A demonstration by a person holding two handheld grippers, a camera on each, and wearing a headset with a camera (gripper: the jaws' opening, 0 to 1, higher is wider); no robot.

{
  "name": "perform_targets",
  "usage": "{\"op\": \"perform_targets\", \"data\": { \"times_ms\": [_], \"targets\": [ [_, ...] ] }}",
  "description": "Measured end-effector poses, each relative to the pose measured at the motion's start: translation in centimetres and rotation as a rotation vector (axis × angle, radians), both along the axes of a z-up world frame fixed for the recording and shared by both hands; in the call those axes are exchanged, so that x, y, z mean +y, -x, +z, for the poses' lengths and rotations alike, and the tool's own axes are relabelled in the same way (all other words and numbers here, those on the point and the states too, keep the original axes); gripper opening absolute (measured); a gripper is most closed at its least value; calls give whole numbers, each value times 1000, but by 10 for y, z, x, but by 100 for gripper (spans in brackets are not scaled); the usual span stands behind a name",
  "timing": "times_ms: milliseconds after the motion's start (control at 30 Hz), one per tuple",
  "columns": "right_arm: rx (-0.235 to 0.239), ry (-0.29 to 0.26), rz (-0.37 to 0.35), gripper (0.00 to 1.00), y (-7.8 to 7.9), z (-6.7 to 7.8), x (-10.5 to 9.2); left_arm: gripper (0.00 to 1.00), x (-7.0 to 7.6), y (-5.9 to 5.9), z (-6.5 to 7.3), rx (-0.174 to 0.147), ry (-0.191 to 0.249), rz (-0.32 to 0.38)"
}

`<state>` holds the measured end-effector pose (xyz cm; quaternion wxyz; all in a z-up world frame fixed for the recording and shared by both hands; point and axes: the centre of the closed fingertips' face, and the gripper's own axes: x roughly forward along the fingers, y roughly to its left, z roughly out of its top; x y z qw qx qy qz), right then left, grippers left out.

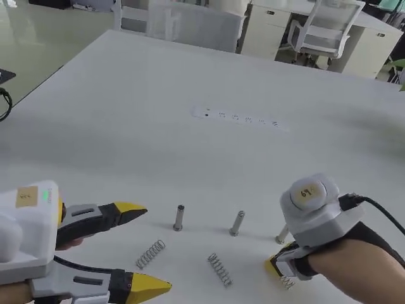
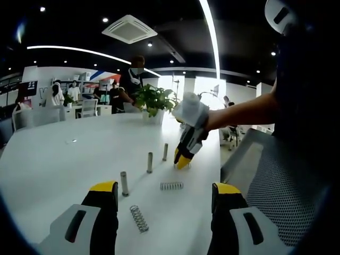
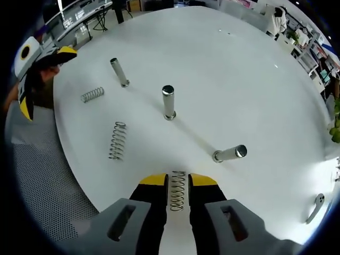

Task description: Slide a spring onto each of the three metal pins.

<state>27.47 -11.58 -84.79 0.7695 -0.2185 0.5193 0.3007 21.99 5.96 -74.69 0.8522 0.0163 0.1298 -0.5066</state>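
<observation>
Three short metal pins stand upright in a row on the white table: left pin (image 1: 179, 217), middle pin (image 1: 236, 223), right pin (image 1: 281, 235). My right gripper (image 3: 178, 181) is low at the table's near edge, its yellow-tipped jaws shut on a spring (image 3: 177, 190) that lies on the table just before the right pin (image 3: 229, 154). Two more springs lie loose, one (image 1: 150, 253) and another (image 1: 219, 268). My left gripper (image 1: 149, 249) stands open and empty, its jaws either side of the leftmost spring (image 2: 139, 218) but above it.
A white power strip (image 1: 240, 117) lies mid-table, far from the pins. Mesh chairs (image 1: 319, 28) and cabinets stand beyond the far edge. A mesh seat (image 2: 276, 180) is at the near table edge. A potted plant (image 2: 154, 98) and people are at the table's right end.
</observation>
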Motion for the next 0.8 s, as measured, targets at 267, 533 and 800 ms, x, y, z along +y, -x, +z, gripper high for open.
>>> {"op": "perform_targets", "data": {
  "times_ms": [267,533,800],
  "targets": [
    [30,25,8,12,1,-7,-1,68,1,2,-1,1,4,1],
    [49,43,13,10,3,-7,0,67,3,2,-2,2,3,4],
    [60,35,-12,8,1,-7,-2,66,2,3,-1,3,4,2]
  ]
}}
